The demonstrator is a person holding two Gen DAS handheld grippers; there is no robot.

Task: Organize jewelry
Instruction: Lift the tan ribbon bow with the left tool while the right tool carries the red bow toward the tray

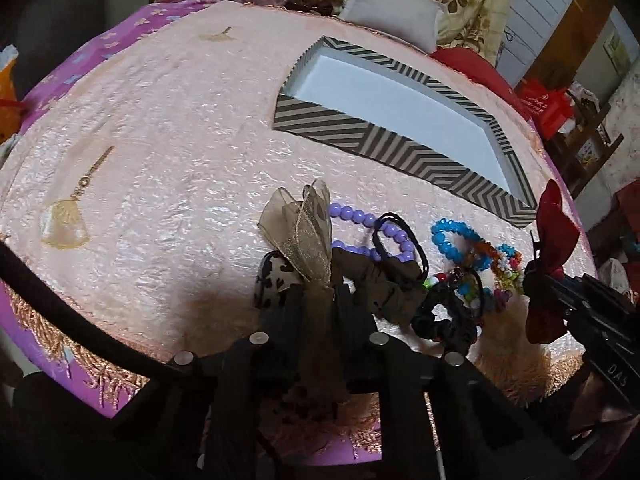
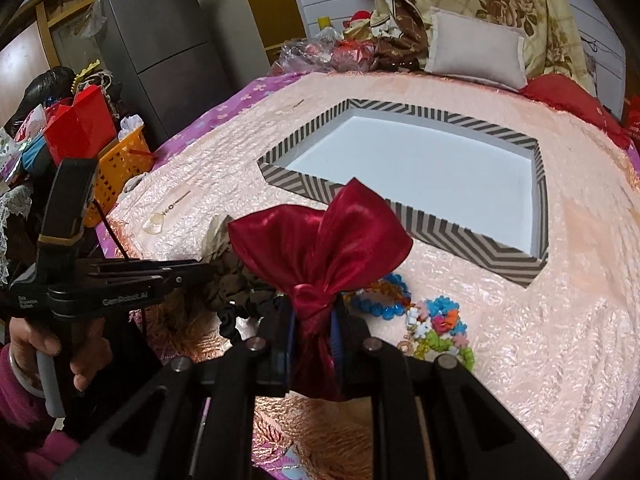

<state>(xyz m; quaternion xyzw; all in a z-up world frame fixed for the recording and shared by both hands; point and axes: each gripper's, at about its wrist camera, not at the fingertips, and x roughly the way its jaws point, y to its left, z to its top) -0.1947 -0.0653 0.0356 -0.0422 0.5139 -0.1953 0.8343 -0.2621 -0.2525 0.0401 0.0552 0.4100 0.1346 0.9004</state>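
Observation:
My left gripper point(image 1: 318, 296) is shut on the knot of a brown sheer ribbon bow point(image 1: 304, 224), which stands up between its fingers above the pink bedspread. Just beyond lie a purple bead bracelet point(image 1: 360, 216), black hair ties point(image 1: 400, 240), a blue bead bracelet point(image 1: 456, 236) and multicoloured bead bracelets point(image 1: 508, 264). My right gripper point(image 2: 314, 320) is shut on a red satin bow point(image 2: 320, 240), held above this pile and in front of the open striped box point(image 2: 440, 228). The box is white inside with nothing in it. A gold hairpin with a fan pendant point(image 1: 68, 216) lies far left.
The bedspread's fringed edge point(image 1: 60, 340) runs close below both grippers. A grey pillow point(image 2: 476, 52) and a floral quilt sit behind the box. Off the bed's left side stand an orange basket point(image 2: 116, 168), a red bag point(image 2: 80, 124) and a grey fridge point(image 2: 168, 40).

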